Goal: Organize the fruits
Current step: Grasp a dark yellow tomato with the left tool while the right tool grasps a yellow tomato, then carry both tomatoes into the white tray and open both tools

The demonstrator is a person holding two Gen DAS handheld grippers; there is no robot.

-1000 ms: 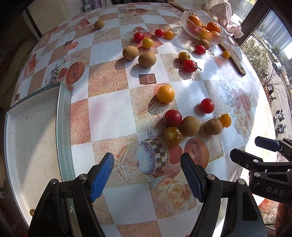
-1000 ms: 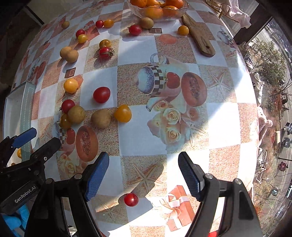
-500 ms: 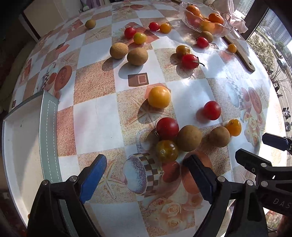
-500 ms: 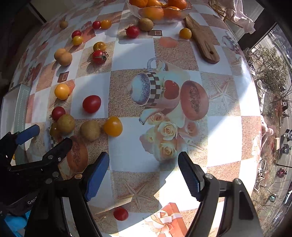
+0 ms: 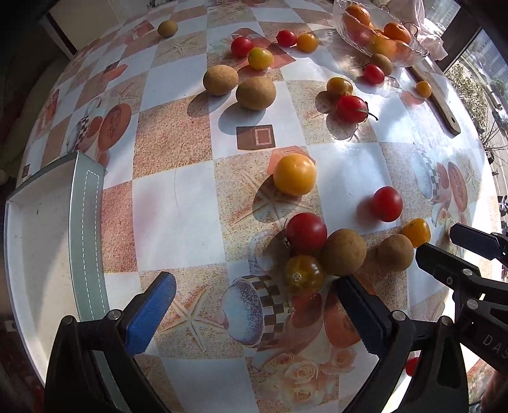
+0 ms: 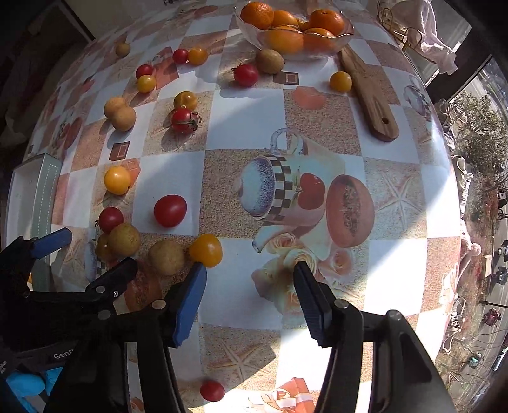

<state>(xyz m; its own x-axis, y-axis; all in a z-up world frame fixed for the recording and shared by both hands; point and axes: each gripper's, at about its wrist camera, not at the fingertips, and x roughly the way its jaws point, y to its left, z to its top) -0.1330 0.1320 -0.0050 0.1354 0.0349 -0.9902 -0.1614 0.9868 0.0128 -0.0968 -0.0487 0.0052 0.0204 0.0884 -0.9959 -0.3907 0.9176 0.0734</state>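
Red, yellow and brown fruits lie scattered over a patterned tablecloth. My left gripper point(image 5: 254, 286) is open and empty, low over the table just short of a cluster: a dark yellow tomato point(image 5: 304, 275), a red tomato point(image 5: 306, 233) and a brown fruit point(image 5: 343, 252). My right gripper point(image 6: 249, 273) is open and empty, close to an orange tomato point(image 6: 206, 250) and a brown fruit point(image 6: 166, 256). A glass bowl point(image 6: 344, 39) of oranges stands at the far side. The left gripper shows in the right wrist view point(image 6: 85, 251).
A white tray with a grey-green rim point(image 5: 85, 228) sits at the table's left edge. A wooden board point(image 6: 365, 92) lies beside the bowl. A small red tomato point(image 6: 211, 390) lies near the front edge. White cloth point(image 6: 422, 25) at the far right.
Both grippers have moved forward and lower toward the fruit cluster. The fruits look nearer and larger. Jaws stay open. No fruit has moved.
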